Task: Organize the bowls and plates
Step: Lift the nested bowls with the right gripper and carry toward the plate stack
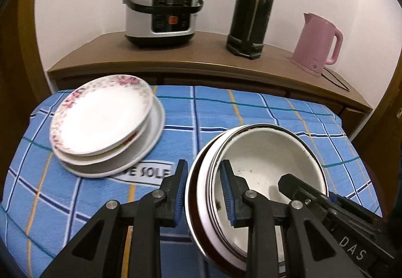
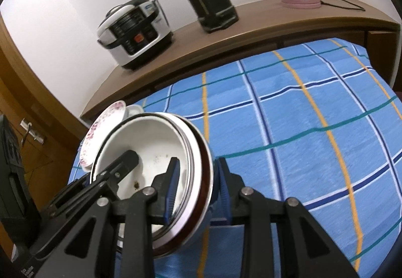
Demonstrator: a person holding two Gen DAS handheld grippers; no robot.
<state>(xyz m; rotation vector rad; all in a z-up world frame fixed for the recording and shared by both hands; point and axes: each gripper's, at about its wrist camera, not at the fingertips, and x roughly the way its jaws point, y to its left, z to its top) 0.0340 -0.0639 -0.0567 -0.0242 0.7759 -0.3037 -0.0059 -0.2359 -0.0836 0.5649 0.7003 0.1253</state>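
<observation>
**Gripping the bowls from both sides**

Straddling the left rim, your left gripper [image 1: 204, 193] has one blue pad outside the bowls [image 1: 261, 170] and one inside the top bowl; the jaws look closed on the rims, though the left pad's contact is hard to judge. Your right gripper [image 2: 197, 190] does the same on the right rim: one finger inside the white bowl, the other against the outer wall, clamped on the stack [image 2: 155, 152]. Each view shows the other gripper's finger reaching into the bowl.

The bowls are nested, white inside, a dark brown band showing between rims, and sit tilted over the blue checked cloth [image 1: 251, 109].

Left of them, the plates [image 1: 105, 122] are stacked on the cloth, a floral-rimmed one on top, sitting askew.

Beyond, on the wooden counter [image 1: 201, 57], stand a cooker [image 1: 160, 11], a black flask [image 1: 253, 6] and a pink kettle [image 1: 316, 44].
</observation>
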